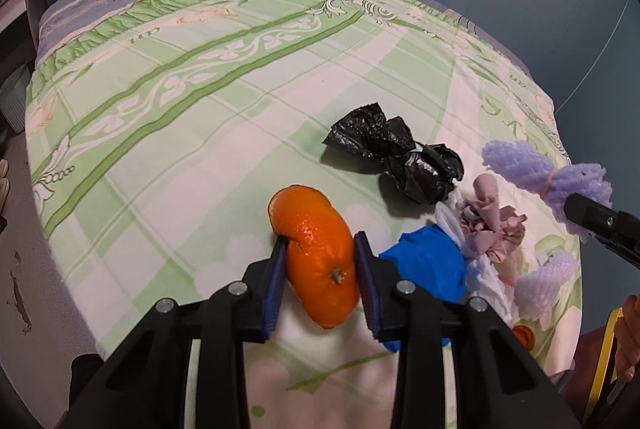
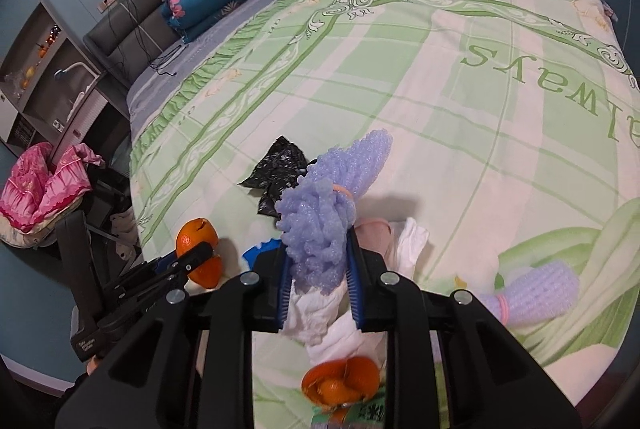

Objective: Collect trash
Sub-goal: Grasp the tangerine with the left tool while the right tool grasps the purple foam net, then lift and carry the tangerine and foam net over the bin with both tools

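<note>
Left hand-held gripper (image 1: 320, 249): clenched on an orange peel (image 1: 316, 253), pads on both sides, held above the bed (image 1: 200, 89). Right hand-held gripper (image 2: 318, 269): grasping a lilac foam net (image 2: 320, 217) tied with a pink band. Beyond the left pads: crumpled black plastic bag (image 1: 396, 157). Just right of them: blue wad (image 1: 428, 265), white and pink tissues (image 1: 492, 225). Right of the right gripper: second lilac foam net (image 2: 536, 295). Below it: more orange peel (image 2: 340, 381).

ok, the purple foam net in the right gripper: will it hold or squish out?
Probably squashy: the purple foam net bulges around the right gripper pads. Likely very light, since its tied far end stands up unsupported. Its bumpy mesh should resist slipping.
</note>
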Motion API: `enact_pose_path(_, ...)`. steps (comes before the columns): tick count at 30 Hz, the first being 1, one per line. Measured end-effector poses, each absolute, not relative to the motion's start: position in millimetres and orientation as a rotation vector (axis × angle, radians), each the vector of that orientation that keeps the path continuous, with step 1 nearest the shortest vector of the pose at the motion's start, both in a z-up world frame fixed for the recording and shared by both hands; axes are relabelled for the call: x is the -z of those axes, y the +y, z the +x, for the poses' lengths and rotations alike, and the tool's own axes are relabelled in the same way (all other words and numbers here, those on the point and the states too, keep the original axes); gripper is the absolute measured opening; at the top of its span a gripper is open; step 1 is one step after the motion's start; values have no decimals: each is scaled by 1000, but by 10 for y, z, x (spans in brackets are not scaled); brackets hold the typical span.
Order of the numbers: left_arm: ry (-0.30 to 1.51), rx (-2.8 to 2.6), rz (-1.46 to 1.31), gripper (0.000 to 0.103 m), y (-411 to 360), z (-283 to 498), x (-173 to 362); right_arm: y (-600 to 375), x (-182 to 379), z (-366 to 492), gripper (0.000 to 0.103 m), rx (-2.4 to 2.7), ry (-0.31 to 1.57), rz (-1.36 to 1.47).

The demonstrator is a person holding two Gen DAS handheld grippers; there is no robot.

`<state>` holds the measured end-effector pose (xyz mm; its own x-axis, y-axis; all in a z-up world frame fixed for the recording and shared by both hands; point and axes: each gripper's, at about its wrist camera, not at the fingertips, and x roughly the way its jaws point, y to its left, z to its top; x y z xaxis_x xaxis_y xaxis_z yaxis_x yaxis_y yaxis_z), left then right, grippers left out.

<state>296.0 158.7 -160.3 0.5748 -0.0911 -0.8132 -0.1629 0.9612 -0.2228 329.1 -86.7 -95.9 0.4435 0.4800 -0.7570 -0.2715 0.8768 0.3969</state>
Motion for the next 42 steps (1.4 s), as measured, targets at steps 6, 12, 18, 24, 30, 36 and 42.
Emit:
enact_pose_path(6,932,-50,-294,31,1586,2796,1449,-947,816,3076,22,-492,981,245)
enact_pose_path(12,900,-59,-280,31,1539,2616,1283,-1040,726,2845,22,-511,970,255)
enact_pose_path(18,886,-54,-287,31,1457,2457,1179,-1189,692,2616,22,-521,969,279)
enact_pose_path(24,865,-25,-244,31,1243,2306,1023,-1426,643,2403,22,-512,958,308)
enact_pose_path(30,841,31,-218,31,973,2191,851,-1702,608,2197,22,-483,950,329)
enact_pose_path(36,814,90,-197,31,690,2080,671,-2000,567,2048,22,-448,931,363)
enact_pose_path(42,795,144,-171,31,427,1980,486,-2302,467,1857,22,-403,886,377)
